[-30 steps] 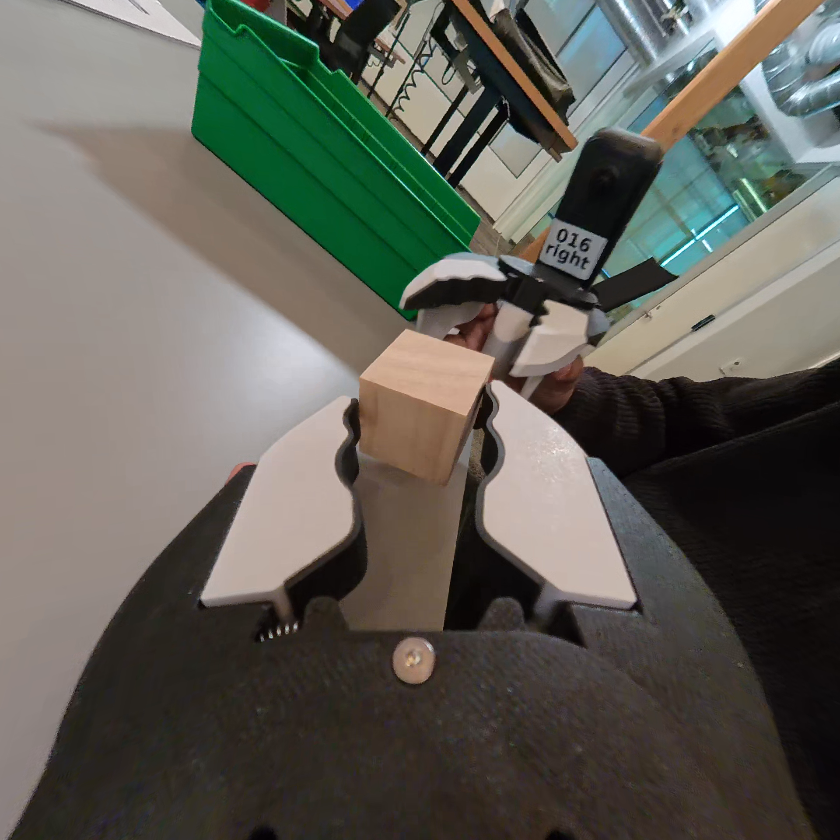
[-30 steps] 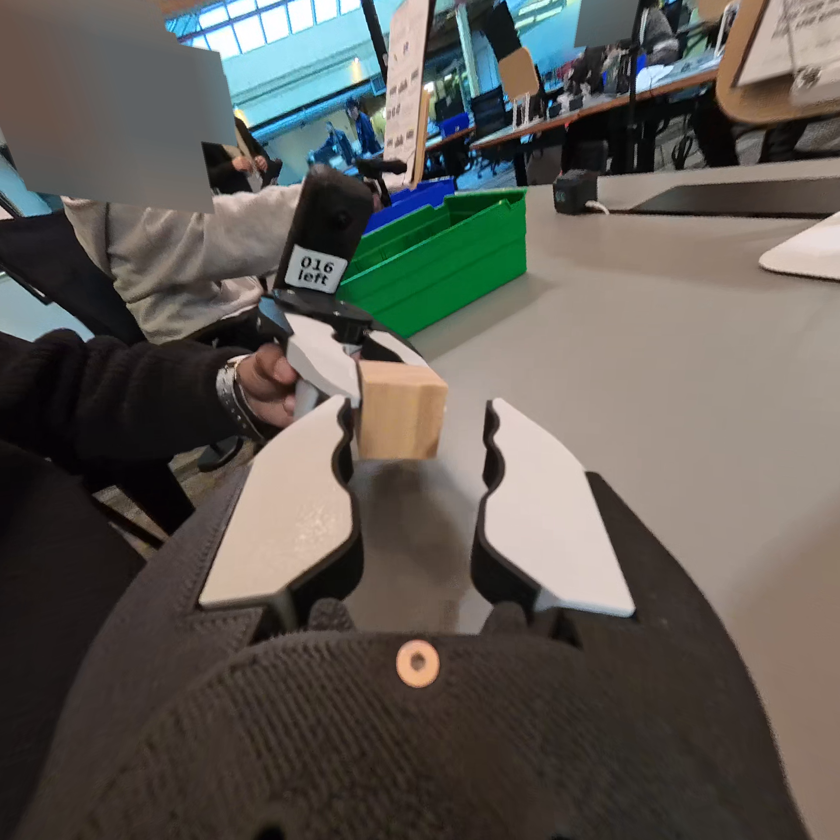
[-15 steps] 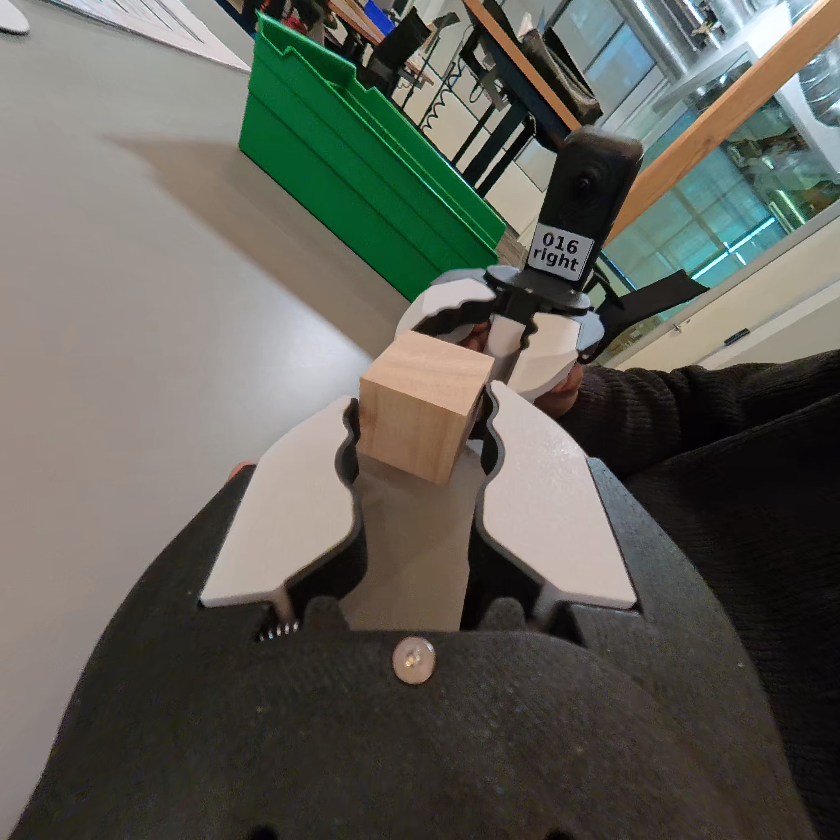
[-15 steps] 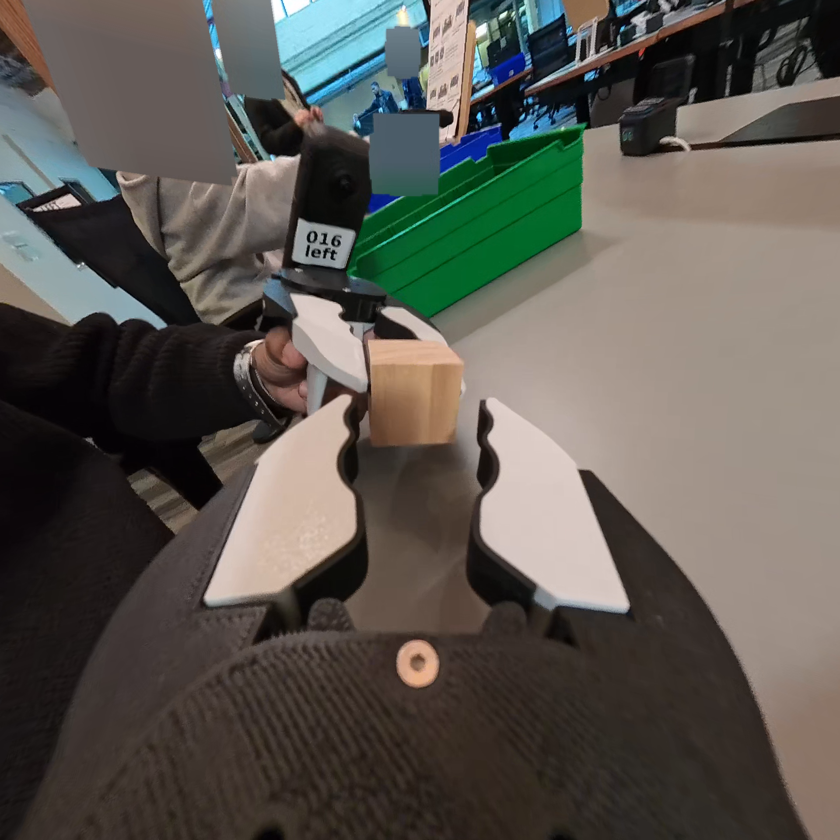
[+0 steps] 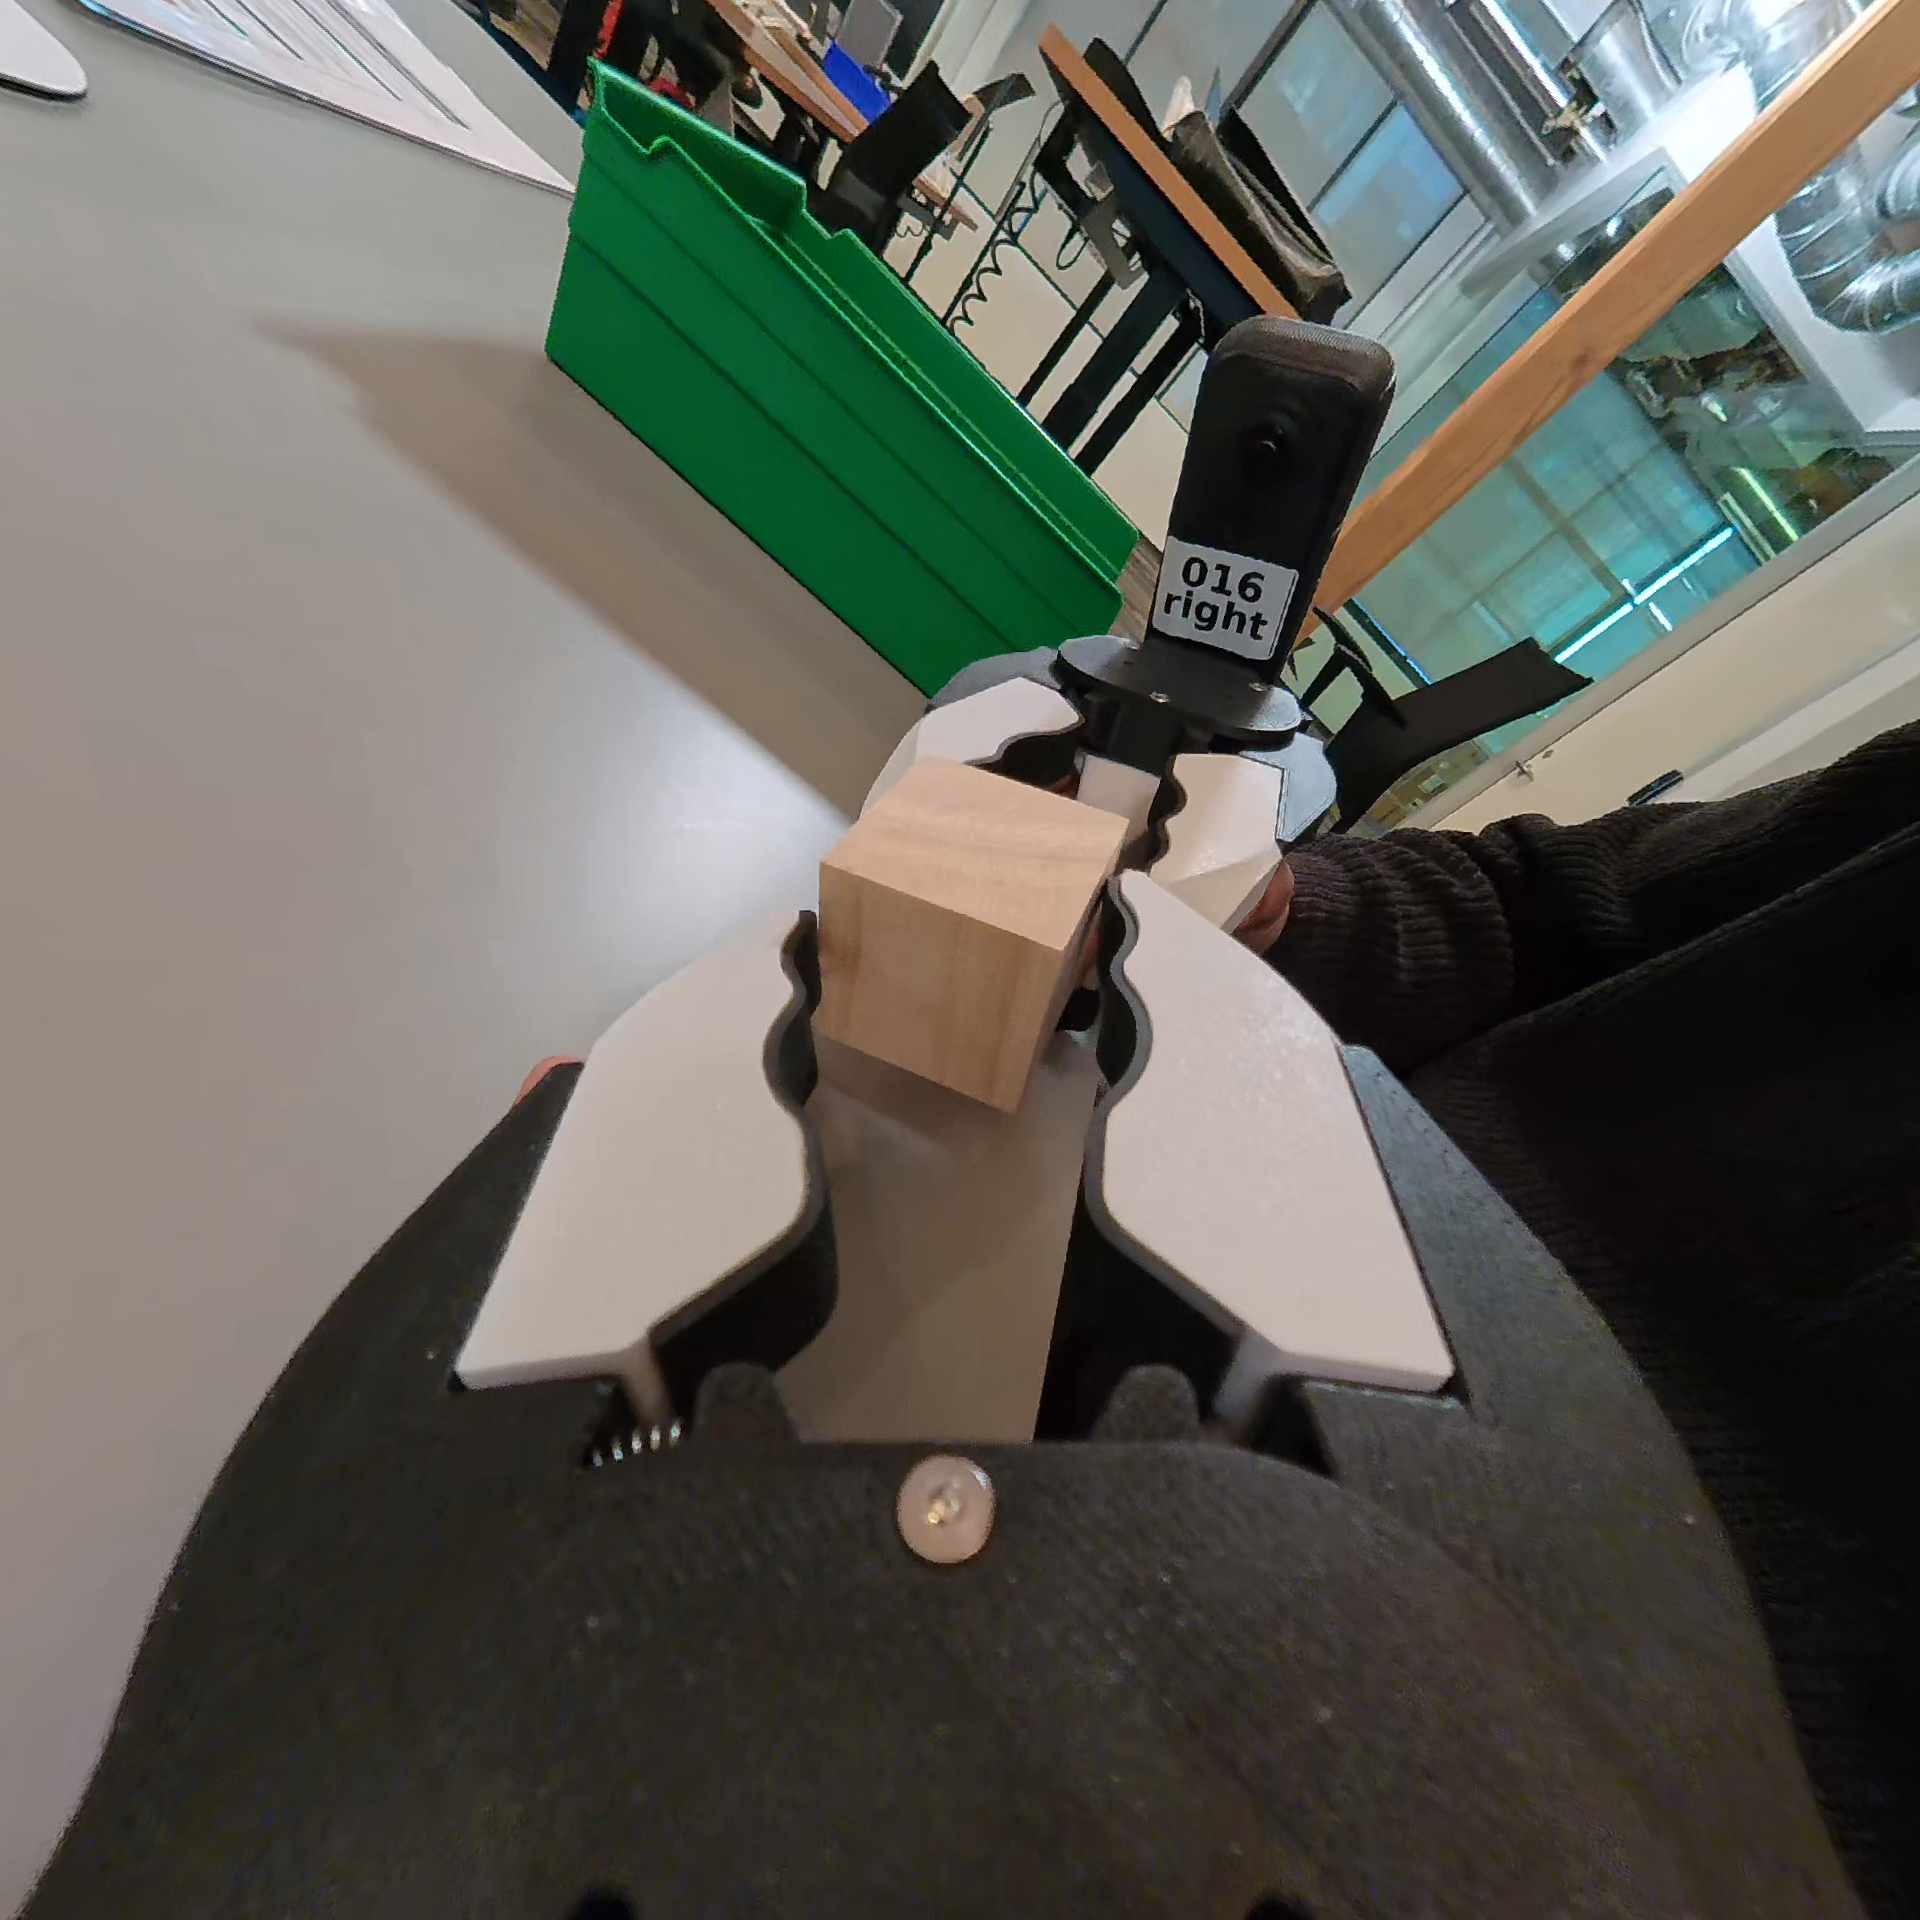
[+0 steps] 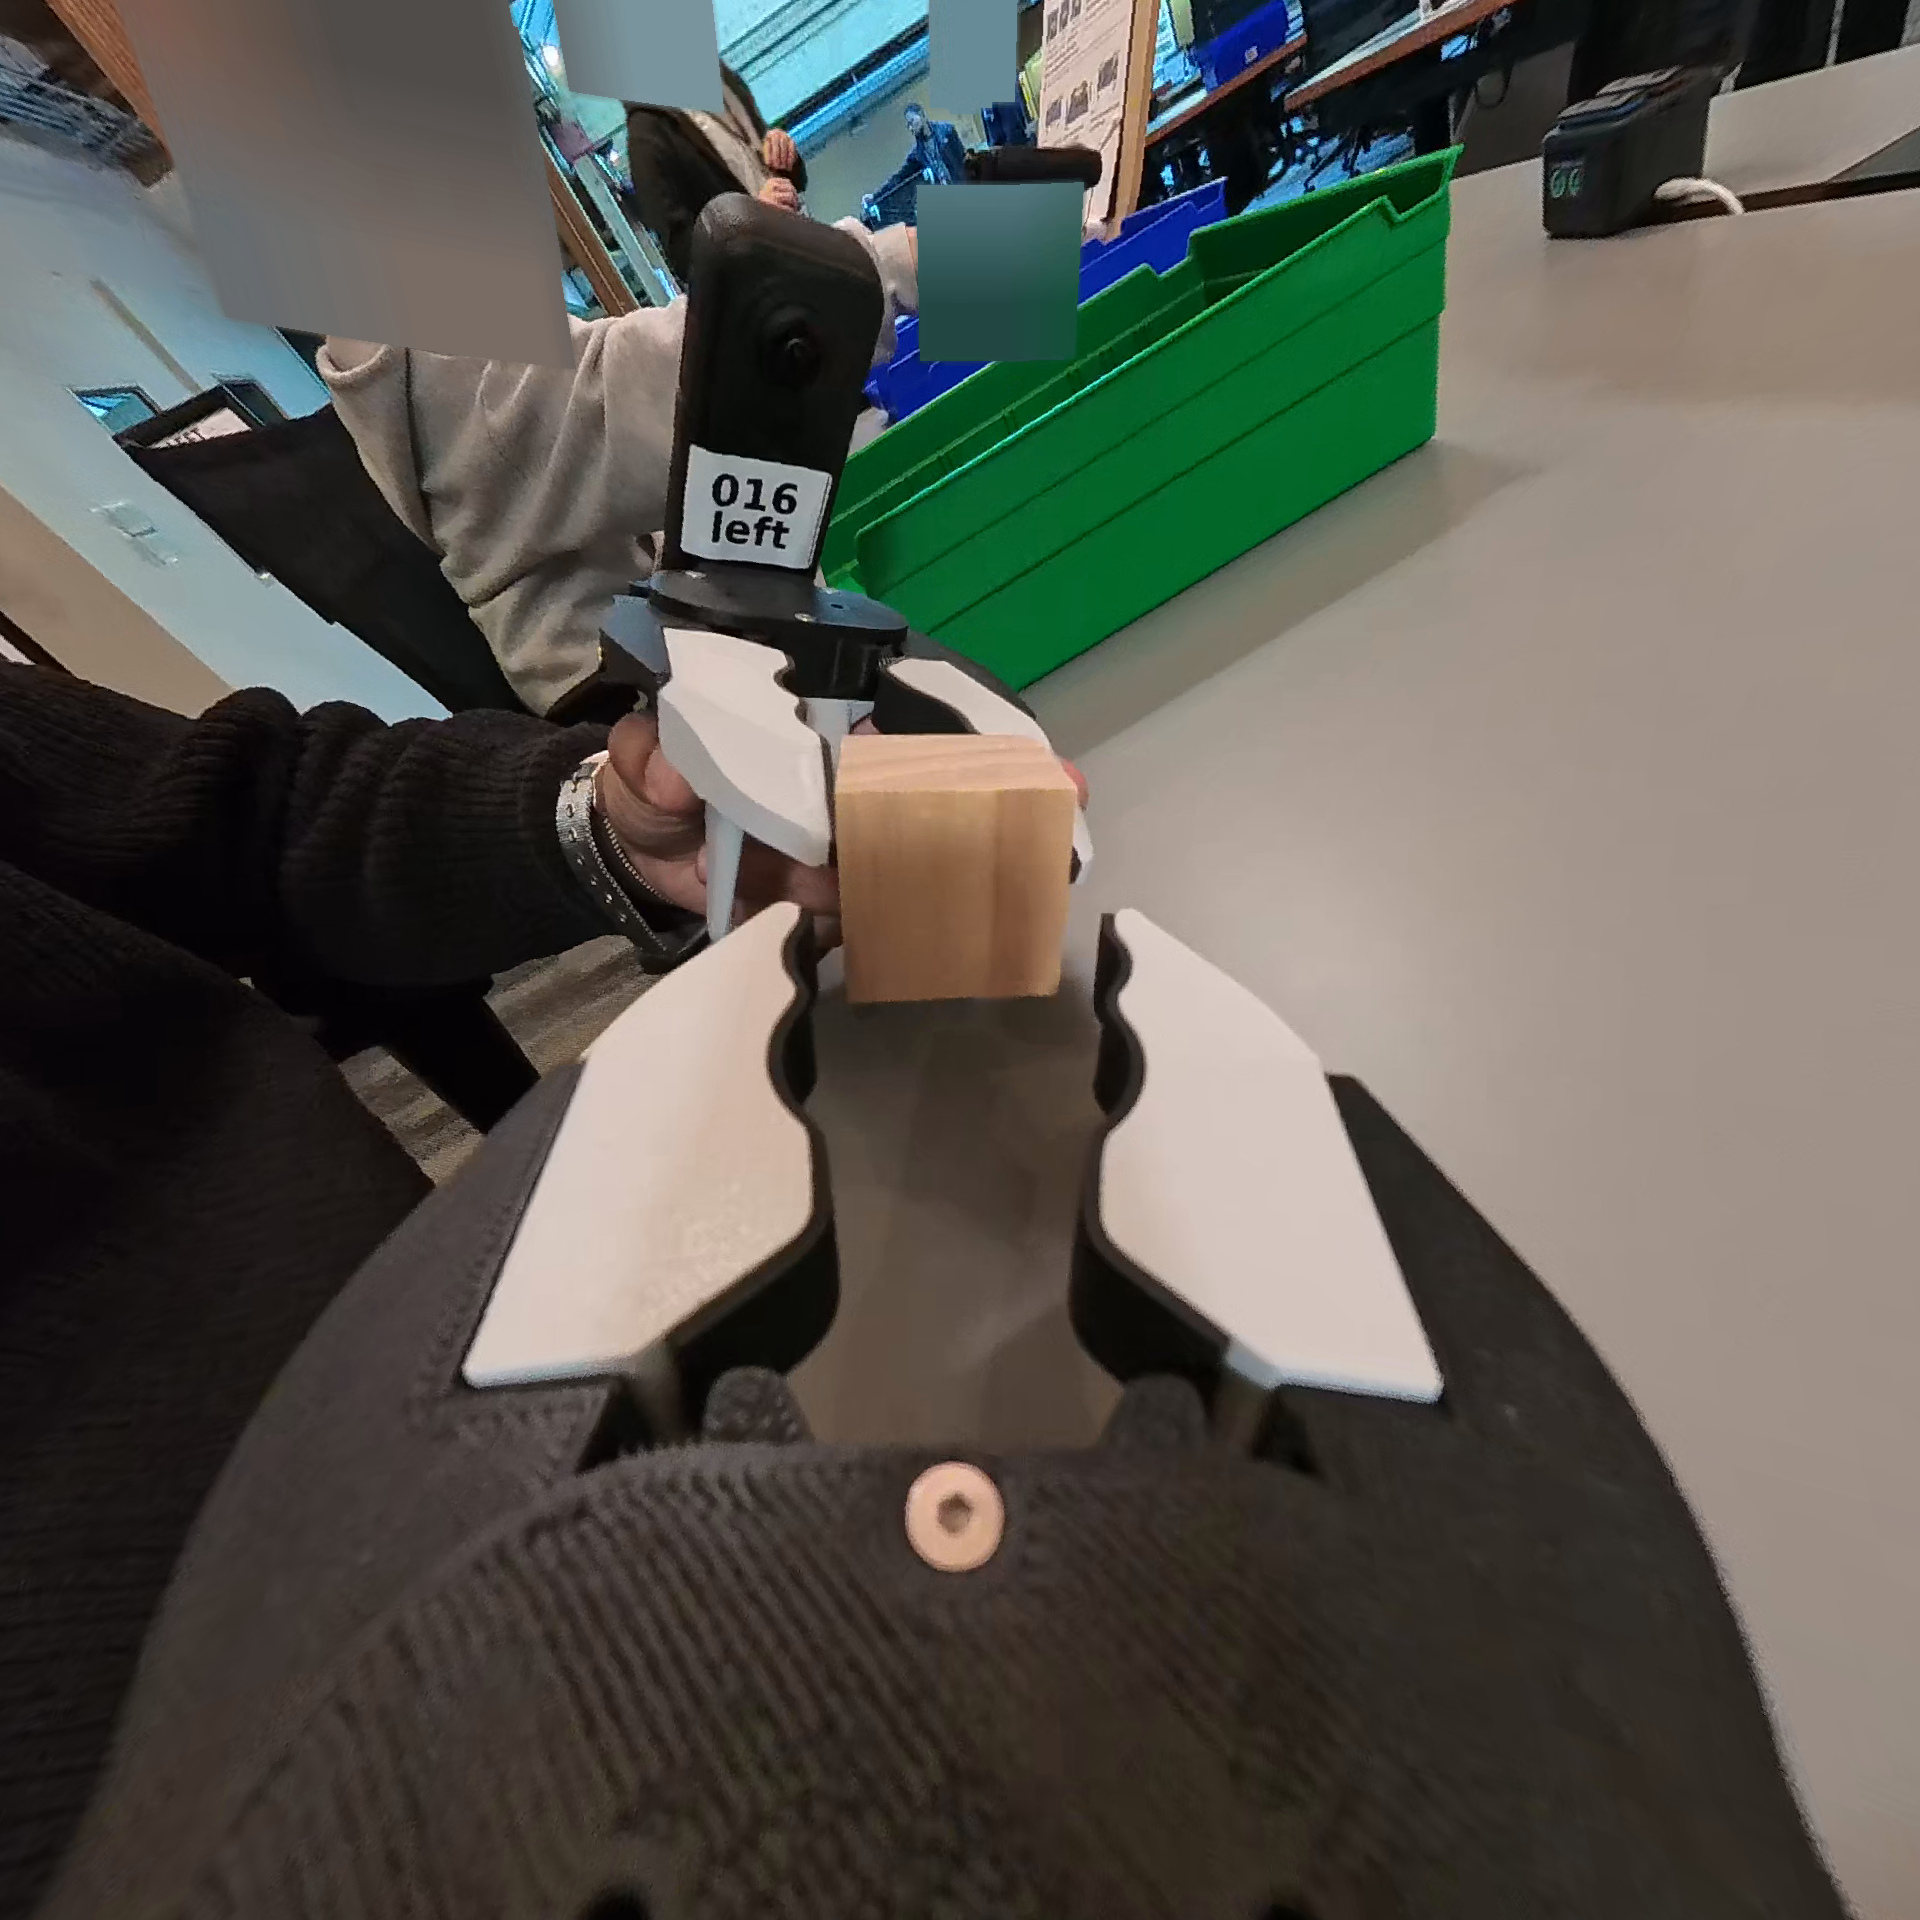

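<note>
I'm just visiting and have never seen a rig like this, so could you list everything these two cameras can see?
wooden cube: one, pale wood, held off the table between the left tongs' fingertips.
green bin: one, bright green, on the table's far edge.
blue bins: several, behind the green one; count unclear.
black device: one, with a white cable, far on the table.
table: one, grey.
seated person: one, in a beige top, behind.
left tongs: white fingers, shut on the cube.
right tongs: white fingers, open, tips beside the cube.
left hand: black sleeve, gripping the handle.
</note>
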`<state>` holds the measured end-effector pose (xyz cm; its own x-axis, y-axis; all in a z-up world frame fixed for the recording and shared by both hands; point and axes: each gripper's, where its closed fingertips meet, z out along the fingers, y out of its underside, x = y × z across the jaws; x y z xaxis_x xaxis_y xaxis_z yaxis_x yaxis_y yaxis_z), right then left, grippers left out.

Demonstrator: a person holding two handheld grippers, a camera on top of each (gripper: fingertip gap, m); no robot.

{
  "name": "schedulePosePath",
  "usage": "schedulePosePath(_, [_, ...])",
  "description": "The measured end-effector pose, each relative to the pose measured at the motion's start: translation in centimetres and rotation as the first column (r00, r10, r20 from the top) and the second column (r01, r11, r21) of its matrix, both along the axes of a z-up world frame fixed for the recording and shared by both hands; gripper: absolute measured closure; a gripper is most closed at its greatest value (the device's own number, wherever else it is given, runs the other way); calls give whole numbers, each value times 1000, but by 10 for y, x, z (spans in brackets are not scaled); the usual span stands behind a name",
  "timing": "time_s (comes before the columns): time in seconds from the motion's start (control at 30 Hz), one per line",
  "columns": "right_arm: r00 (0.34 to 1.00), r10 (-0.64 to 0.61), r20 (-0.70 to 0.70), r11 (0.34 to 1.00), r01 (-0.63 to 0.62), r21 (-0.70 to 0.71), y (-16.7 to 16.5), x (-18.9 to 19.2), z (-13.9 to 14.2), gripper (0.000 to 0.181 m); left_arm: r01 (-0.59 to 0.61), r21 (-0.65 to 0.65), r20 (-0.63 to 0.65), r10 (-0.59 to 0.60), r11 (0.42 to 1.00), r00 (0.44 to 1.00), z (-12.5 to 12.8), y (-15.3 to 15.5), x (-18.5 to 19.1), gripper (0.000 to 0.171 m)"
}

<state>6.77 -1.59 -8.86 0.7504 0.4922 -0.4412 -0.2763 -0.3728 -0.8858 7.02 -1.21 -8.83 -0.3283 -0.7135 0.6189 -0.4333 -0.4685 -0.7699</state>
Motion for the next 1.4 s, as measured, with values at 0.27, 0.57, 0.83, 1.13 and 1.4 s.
schedulePosePath(0.27, [1000,0,9,1000,-1,19,-1,-1,2,135,21,-19,12,-21,1000,1000,3,-5,-1,118])
schedulePosePath(0.57, [1000,14,-9,1000,-14,18,-2,-2,3,139,23,-22,14,-23,999,1000,3,-5,-1,119])
schedulePosePath(0.83, [997,1,77,999,-4,50,-2,-5,5,138,30,-27,21,-29,999,999,5,-7,-2,119])
schedulePosePath(1.13, [996,1,93,999,-4,37,-2,-4,3,138,23,-13,27,-22,1000,999,5,-7,-1,119])
schedulePosePath(1.4, [993,-12,120,1000,10,20,0,-1,-2,139,30,70,18,-31,997,999,0,-16,1,96])
